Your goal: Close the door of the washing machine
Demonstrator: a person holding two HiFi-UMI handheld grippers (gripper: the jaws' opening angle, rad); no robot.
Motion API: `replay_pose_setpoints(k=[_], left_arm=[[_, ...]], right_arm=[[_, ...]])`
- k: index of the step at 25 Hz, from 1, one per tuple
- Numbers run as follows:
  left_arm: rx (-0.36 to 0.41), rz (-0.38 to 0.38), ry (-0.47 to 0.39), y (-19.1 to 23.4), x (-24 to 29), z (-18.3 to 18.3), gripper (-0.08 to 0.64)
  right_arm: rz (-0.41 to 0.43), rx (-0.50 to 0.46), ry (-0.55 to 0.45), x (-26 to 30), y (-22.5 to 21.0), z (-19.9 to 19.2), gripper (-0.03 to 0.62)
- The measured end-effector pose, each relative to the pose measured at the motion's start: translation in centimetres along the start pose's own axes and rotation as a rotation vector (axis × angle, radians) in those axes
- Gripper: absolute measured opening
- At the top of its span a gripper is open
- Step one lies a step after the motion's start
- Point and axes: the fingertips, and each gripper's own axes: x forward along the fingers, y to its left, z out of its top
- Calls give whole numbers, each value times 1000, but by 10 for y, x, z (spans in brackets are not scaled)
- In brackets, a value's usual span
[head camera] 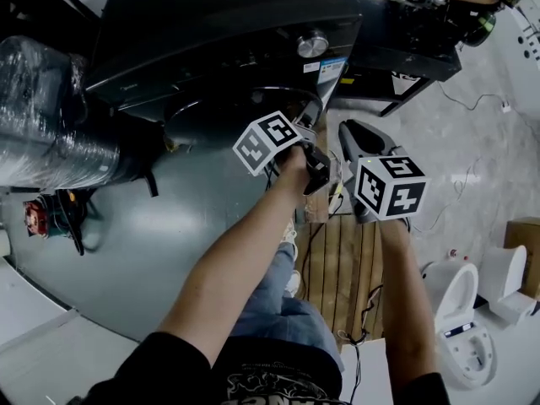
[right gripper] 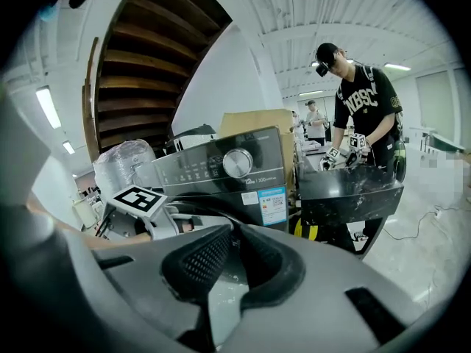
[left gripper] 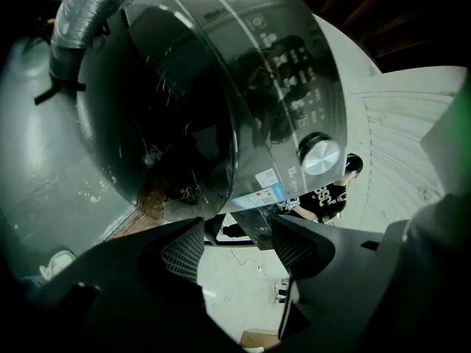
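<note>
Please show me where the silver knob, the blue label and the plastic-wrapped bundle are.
silver knob [head camera: 311, 45], head view, centre of its round face.
blue label [head camera: 332, 69], head view, middle of the sticker on the machine's front.
plastic-wrapped bundle [head camera: 46, 116], head view, its shiny wrapped side.

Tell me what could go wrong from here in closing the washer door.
1. The left gripper has its jaws apart at the lower edge of the glass door, unclamped, so the door may slip away when pushed.
2. The right gripper hangs close to the front of the washing machine and might get caught as the door swings shut.
</note>
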Motion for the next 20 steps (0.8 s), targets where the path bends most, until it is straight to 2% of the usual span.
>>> replay_pose_setpoints(k=[10, 15, 20], left_arm=[[186, -25, -38, -25, -103, 3, 293], [289, -35, -60, -38, -163, 10, 260], [457, -43, -90, -55, -227, 15, 241]], right_arm=[[4, -26, -57, -64, 52, 14, 24], [25, -38, -95, -97, 90, 20, 25], [61, -38, -122, -127, 129, 24, 25]])
